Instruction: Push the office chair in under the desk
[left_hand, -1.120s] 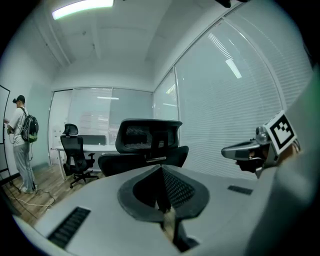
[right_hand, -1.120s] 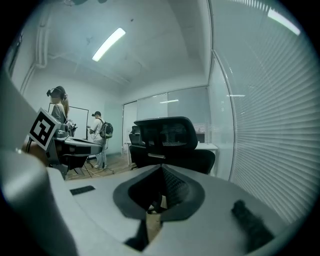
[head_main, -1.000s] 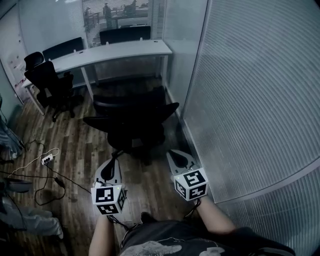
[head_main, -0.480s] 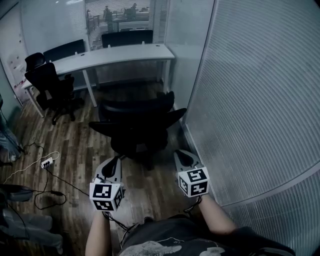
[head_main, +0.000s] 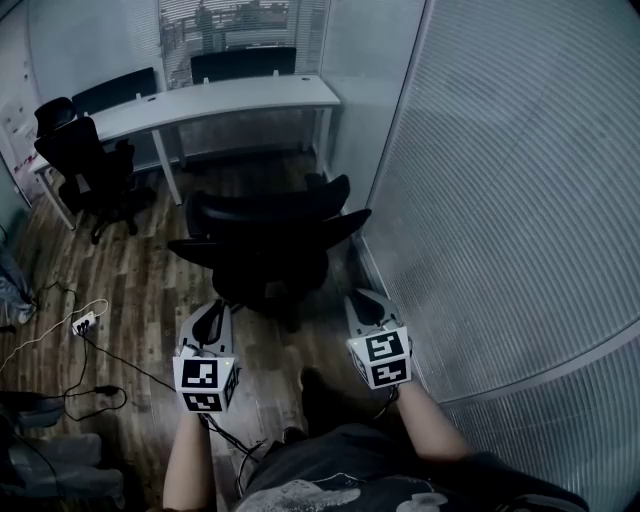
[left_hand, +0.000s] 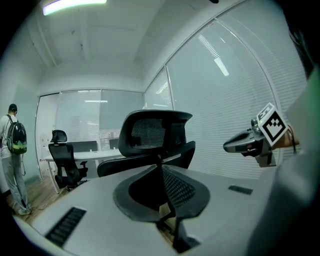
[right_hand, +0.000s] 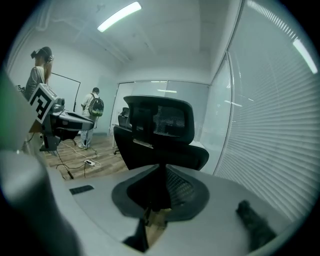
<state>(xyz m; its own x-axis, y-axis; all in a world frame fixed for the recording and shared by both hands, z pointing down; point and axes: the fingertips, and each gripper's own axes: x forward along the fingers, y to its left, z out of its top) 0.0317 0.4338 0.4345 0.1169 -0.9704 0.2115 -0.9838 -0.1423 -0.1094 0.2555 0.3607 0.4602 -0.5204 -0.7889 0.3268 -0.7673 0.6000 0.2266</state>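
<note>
A black office chair (head_main: 265, 240) stands on the wood floor with its back to me, a short way out from the white desk (head_main: 220, 98) at the far wall. My left gripper (head_main: 213, 308) and right gripper (head_main: 360, 298) are both shut and empty, held just behind the chair, apart from it, left and right of its back. In the left gripper view, the headrest and mesh back (left_hand: 155, 132) rise beyond the shut left gripper (left_hand: 162, 170), with the right gripper (left_hand: 250, 145) off to the side. The right gripper view shows the chair's back (right_hand: 160, 130) beyond the shut right gripper (right_hand: 162, 167).
A second black chair (head_main: 85, 165) stands at the desk's left end. Cables and a power strip (head_main: 80, 325) lie on the floor at the left. A glass wall with blinds (head_main: 500, 200) runs close along the right. People (right_hand: 94, 112) stand off to the left.
Both grippers have moved a little forward and down toward the chair's back. My foot has stepped forward between them. The chair keeps its place before the desk.
</note>
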